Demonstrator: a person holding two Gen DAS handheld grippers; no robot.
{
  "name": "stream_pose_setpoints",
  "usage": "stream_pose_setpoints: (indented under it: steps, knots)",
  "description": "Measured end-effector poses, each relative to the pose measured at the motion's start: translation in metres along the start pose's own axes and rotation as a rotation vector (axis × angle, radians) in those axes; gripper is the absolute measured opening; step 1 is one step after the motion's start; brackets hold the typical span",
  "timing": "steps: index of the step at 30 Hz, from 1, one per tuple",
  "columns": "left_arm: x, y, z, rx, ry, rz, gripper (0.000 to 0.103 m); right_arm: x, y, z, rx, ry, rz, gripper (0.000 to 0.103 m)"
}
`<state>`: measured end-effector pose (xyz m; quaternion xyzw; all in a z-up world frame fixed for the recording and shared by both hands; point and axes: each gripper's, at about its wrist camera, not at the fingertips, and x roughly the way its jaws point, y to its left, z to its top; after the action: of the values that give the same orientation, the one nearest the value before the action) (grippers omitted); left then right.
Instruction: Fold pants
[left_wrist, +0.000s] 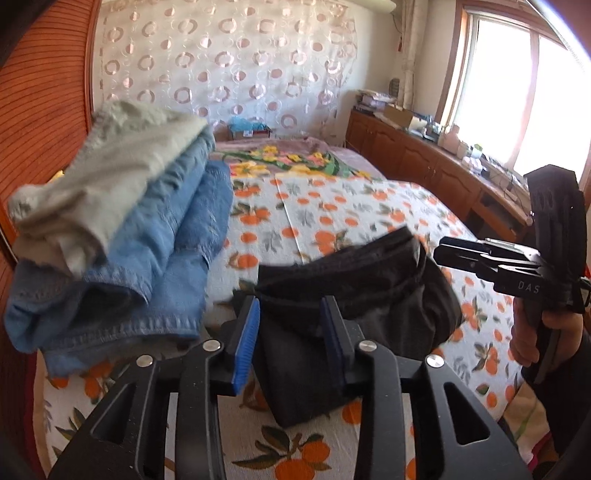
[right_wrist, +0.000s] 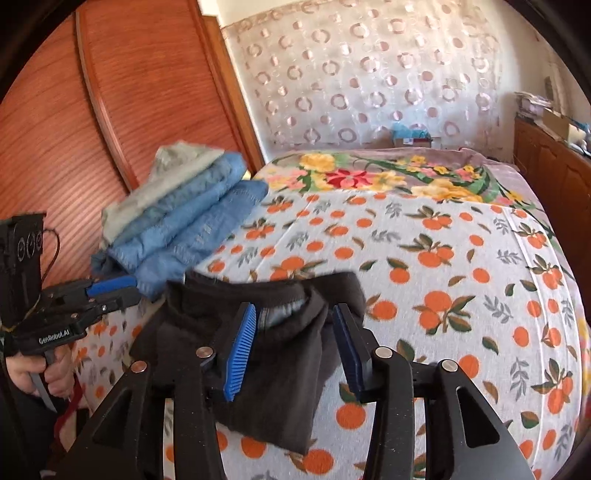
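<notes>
A folded pair of black pants (left_wrist: 354, 295) lies on the orange-print bedsheet (left_wrist: 332, 206); it also shows in the right wrist view (right_wrist: 266, 343). My left gripper (left_wrist: 291, 314) is open, its blue pads either side of the bundle's near edge, empty. My right gripper (right_wrist: 295, 321) is open over the same bundle, empty. The right gripper shows at the right in the left wrist view (left_wrist: 458, 254). The left gripper shows at the left in the right wrist view (right_wrist: 122, 290), just left of the pants.
A stack of folded blue jeans and a grey garment (left_wrist: 122, 229) sits at the bed's left against the wooden wardrobe (left_wrist: 40, 92). A floral blanket (left_wrist: 295, 162) covers the far end. A cluttered wooden cabinet (left_wrist: 424, 155) runs along the right under the window.
</notes>
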<state>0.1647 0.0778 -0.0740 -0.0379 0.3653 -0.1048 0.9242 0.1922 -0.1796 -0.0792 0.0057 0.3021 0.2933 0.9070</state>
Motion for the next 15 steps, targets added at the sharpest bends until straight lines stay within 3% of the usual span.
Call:
stream_pose_setpoints:
  steps: [4, 11, 12, 13, 15]
  knots:
    - [0.013, 0.002, -0.006, -0.008, 0.034, -0.001, 0.036, 0.013, 0.006, -0.004, -0.058, 0.042, -0.023, 0.046]
    - [0.031, 0.004, -0.005, 0.003, 0.068, 0.007, 0.036, 0.038, -0.001, 0.01, -0.037, 0.112, -0.002, 0.046]
    - [0.033, 0.004, -0.004, 0.001, 0.07, 0.013, 0.036, 0.039, -0.003, 0.013, -0.031, 0.109, 0.002, 0.036]
    - [0.034, 0.005, -0.003, -0.001, 0.07, 0.015, 0.036, 0.039, -0.005, 0.015, -0.024, 0.1, 0.007, 0.017]
    - [0.033, 0.007, -0.003, -0.009, 0.063, 0.017, 0.036, 0.037, -0.01, 0.022, -0.002, 0.072, 0.011, 0.014]
